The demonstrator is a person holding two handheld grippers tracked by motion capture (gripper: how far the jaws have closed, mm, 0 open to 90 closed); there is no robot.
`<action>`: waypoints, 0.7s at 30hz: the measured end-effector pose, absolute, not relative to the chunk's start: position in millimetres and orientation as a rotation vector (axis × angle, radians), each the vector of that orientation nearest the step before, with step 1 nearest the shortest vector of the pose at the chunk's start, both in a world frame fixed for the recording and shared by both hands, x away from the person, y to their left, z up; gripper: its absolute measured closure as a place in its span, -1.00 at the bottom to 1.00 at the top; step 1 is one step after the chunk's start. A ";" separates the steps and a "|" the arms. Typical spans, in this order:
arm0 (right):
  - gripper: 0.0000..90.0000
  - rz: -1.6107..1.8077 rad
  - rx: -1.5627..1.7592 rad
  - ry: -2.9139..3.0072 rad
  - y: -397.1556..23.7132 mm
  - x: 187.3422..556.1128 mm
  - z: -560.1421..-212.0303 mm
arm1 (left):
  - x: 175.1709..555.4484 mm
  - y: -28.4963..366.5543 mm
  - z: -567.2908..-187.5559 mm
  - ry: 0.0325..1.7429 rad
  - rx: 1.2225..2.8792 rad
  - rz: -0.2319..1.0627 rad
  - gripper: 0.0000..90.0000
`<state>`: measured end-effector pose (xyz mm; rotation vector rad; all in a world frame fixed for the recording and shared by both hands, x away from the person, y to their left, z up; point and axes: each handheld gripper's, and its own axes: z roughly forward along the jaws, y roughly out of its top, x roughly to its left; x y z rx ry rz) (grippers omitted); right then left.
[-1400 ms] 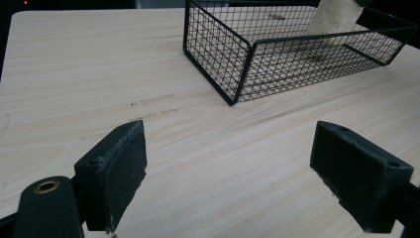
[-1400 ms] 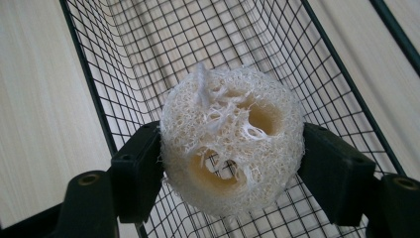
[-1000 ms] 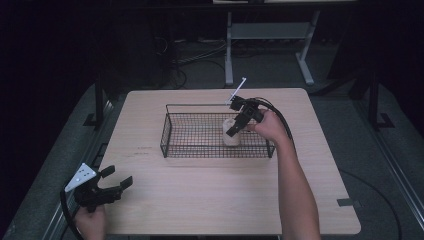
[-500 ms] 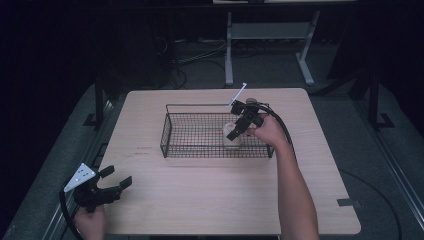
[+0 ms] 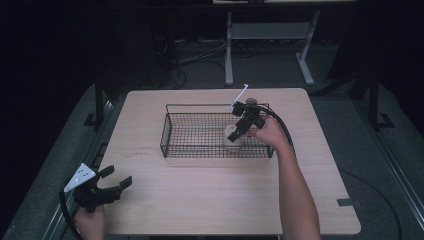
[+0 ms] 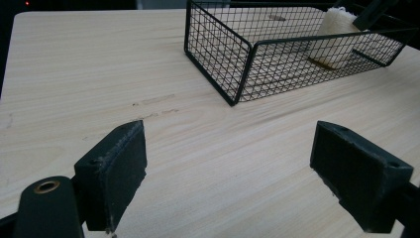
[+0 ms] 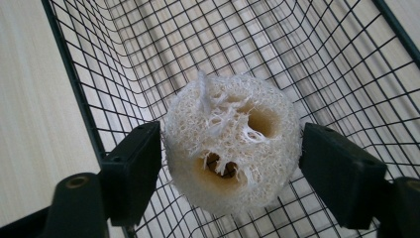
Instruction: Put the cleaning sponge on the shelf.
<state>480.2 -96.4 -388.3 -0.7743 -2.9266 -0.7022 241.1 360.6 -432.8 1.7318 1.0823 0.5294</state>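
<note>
Jaws just opened, the right hand-held gripper [image 7: 230, 168] leaves the loofah [image 7: 233, 148] between them in the basket [image 5: 170, 132]; the left hand-held gripper [image 6: 242, 173] idles open over the desk [image 6: 99, 74].

Dark room; grey floor [image 5: 380, 165]; white metal stand [image 5: 270, 35] behind wooden table [image 5: 210, 200].

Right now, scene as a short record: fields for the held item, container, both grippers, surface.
item: pale, fibrous loofah sponge piece, standing in the basket near its right end
container: black wire mesh basket, rectangular, open top
right gripper: in the basket, jaws either side of the loofah; they have just been opening; left pad close to it, gap at the right pad
left gripper: open, nothing between the jaws, near the table's front left corner
surface: light wooden table
</note>
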 end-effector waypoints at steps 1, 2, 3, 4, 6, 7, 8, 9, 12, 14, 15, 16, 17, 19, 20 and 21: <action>-0.51 -0.698 -0.779 -2.931 -96.7 479.7 -387.3 | 241.2 360.5 -432.8 1.081 1.733 0.531 -0.69; -0.52 -0.697 -0.778 -2.932 -97.2 479.4 -386.6 | 241.3 360.1 -432.9 1.081 1.733 0.531 -0.69; -0.53 -0.694 -0.782 -2.930 -98.5 479.1 -385.4 | 241.5 359.6 -433.0 1.081 1.737 0.528 -0.69; -0.53 -0.694 -0.782 -2.930 -98.5 479.1 -385.4 | 241.5 359.6 -433.0 1.081 1.737 0.528 -0.69; -0.53 -0.697 -0.784 -2.931 -100.3 479.0 -384.5 | 241.5 359.7 -433.0 1.082 1.737 0.530 -0.69; -0.53 -0.700 -0.789 -2.928 -101.0 479.1 -383.9 | 241.5 359.9 -433.0 1.082 1.735 0.529 -0.69; -0.53 -0.704 -0.790 -2.926 -101.6 479.1 -383.4 | 241.4 360.0 -433.1 1.084 1.734 0.528 -0.69; -0.53 -0.707 -0.787 -2.929 -102.0 479.2 -382.9 | 241.4 360.1 -433.1 1.084 1.735 0.528 -0.69; -0.56 -0.720 -0.785 -2.928 -102.6 479.0 -381.7 | 241.3 359.9 -432.8 1.083 1.733 0.532 -0.69; -0.57 -0.725 -0.786 -2.929 -102.3 478.4 -381.0 | 241.5 359.7 -432.9 1.084 1.735 0.531 -0.69; -0.57 -0.726 -0.783 -2.925 -102.1 478.3 -380.8 | 241.7 359.6 -433.0 1.085 1.737 0.531 -0.69; -0.58 -0.724 -0.781 -2.926 -102.0 478.1 -380.5 | 242.0 359.7 -433.0 1.084 1.739 0.532 -0.69; -0.59 -0.724 -0.780 -2.926 -101.9 477.9 -380.2 | 242.0 359.7 -433.0 1.085 1.738 0.533 -0.69; -0.61 -0.725 -0.782 -2.930 -102.1 477.1 -378.8 | 242.3 359.5 -432.9 1.084 1.738 0.536 -0.69; -0.61 -0.725 -0.782 -2.930 -102.1 477.1 -378.8 | 242.6 359.3 -432.9 1.086 1.739 0.535 -0.69; -0.61 -0.739 -0.778 -2.924 -102.9 476.6 -377.6 | 242.9 359.2 -433.1 1.088 1.740 0.533 -0.69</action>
